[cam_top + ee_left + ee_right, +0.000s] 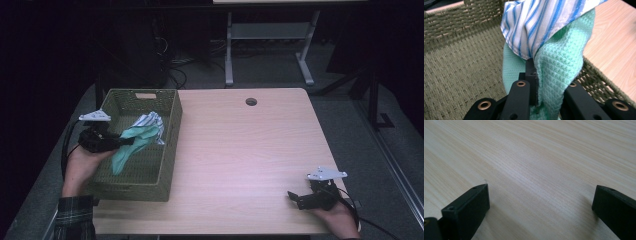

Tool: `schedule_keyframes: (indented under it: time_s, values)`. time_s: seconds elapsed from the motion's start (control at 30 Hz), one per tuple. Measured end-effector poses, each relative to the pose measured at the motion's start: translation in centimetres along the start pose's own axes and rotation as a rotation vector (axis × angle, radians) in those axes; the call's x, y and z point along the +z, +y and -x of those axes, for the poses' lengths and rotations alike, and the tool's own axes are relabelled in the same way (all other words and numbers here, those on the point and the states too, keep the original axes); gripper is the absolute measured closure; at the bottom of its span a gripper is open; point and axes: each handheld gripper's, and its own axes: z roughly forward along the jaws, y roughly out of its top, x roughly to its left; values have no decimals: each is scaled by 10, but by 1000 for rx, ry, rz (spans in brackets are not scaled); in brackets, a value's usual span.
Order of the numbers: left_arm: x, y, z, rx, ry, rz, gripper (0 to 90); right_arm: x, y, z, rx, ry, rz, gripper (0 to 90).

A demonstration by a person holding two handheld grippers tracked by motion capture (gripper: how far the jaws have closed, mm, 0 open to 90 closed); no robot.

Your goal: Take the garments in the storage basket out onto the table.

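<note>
My left gripper (131,141) hangs over the olive woven basket (170,150) at the table's left, shut on a mint green waffle cloth (132,145). In the left gripper view the green cloth (559,67) is pinched between the black jaws, and a blue-and-white striped cloth (536,22) drapes over it. From above, the striped cloth (150,120) sits at the top of the green one, above the basket floor. My right gripper (294,197) rests low near the table's front right corner, open, with bare wood (536,170) between its jaws.
The light wood table (240,150) has a round cable hole (251,101) near its far edge. Another desk's metal legs (229,50) stand on the floor beyond. The basket's woven walls (454,22) surround the cloths.
</note>
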Motion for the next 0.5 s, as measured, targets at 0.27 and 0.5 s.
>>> schedule_keyframes:
  time_s: [0.27, 0.5]
  values:
    - [-10, 8, 6, 1, -34, 55, 814, 0, 0, 0, 1, 0, 0, 8]
    - [-14, 13, 11, -3, -64, 83, 814, 0, 0, 0, 2, 0, 0, 8]
